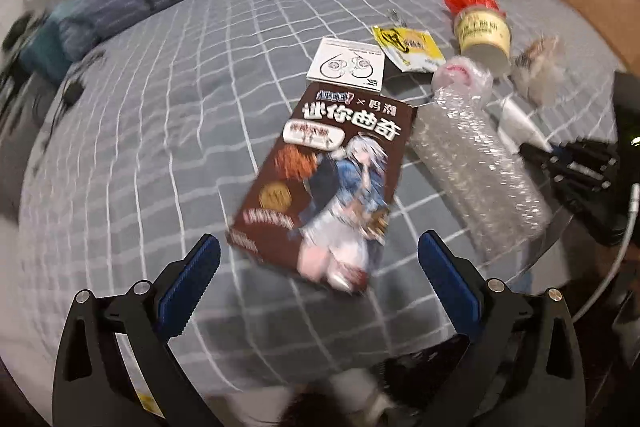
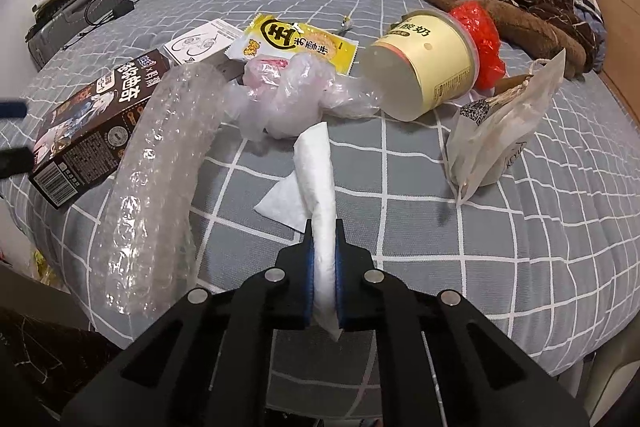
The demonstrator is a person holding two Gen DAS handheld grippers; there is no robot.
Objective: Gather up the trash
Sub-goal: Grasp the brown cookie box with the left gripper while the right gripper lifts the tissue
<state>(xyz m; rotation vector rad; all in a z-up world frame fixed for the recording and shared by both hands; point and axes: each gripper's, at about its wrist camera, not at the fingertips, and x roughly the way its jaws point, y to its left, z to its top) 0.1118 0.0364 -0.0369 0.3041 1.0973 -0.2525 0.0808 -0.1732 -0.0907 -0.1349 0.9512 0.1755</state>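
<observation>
White tissue (image 2: 322,195) runs up from the bottom centre of the right wrist view, pinched between the right gripper's (image 2: 323,227) jaws; the left gripper (image 1: 318,253) sits at lower centre of its own view, jaws spread wide before the brown cookie box (image 1: 326,187) on the bed (image 1: 140,147); bubble wrap (image 2: 160,179) lies left of centre; further up, a yellow cup (image 2: 424,63) lies tipped on its side.
</observation>
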